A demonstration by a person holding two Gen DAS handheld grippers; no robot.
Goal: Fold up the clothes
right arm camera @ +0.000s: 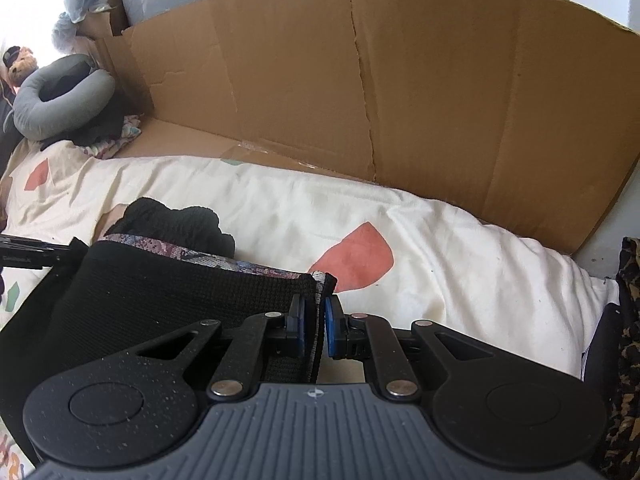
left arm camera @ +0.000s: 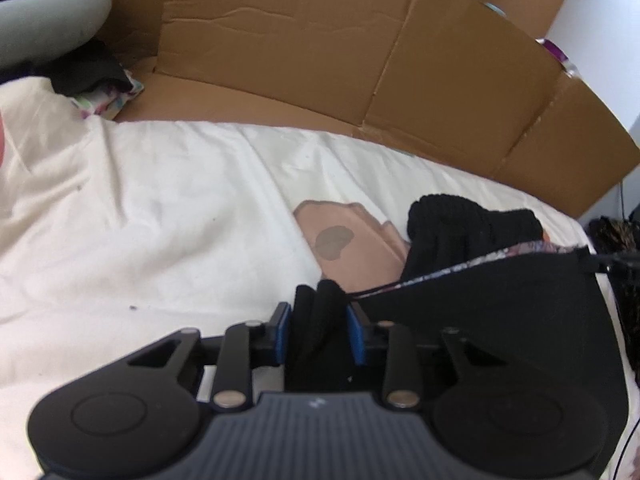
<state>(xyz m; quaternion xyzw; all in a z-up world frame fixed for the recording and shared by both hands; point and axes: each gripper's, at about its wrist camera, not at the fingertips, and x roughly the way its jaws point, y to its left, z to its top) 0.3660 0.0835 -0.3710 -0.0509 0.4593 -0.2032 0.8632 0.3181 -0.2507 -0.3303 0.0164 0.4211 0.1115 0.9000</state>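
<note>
A black knit garment [left arm camera: 500, 312] with a patterned lining edge is held up between both grippers above the white bed sheet [left arm camera: 160, 220]. My left gripper [left arm camera: 320, 316] is shut on a bunched black corner of it. My right gripper [right arm camera: 316, 316] is shut on the opposite corner, and the black garment [right arm camera: 180, 296] stretches away to the left in the right wrist view. Another part of the garment lies crumpled on the sheet [right arm camera: 176, 220] beyond the held edge.
A flattened cardboard box [left arm camera: 320, 52] stands as a wall along the far side of the bed. A grey neck pillow [right arm camera: 60, 96] and a pile of dark clothes [right arm camera: 104, 128] lie at the far left. A leopard-print fabric [right arm camera: 628, 320] hangs at the right edge.
</note>
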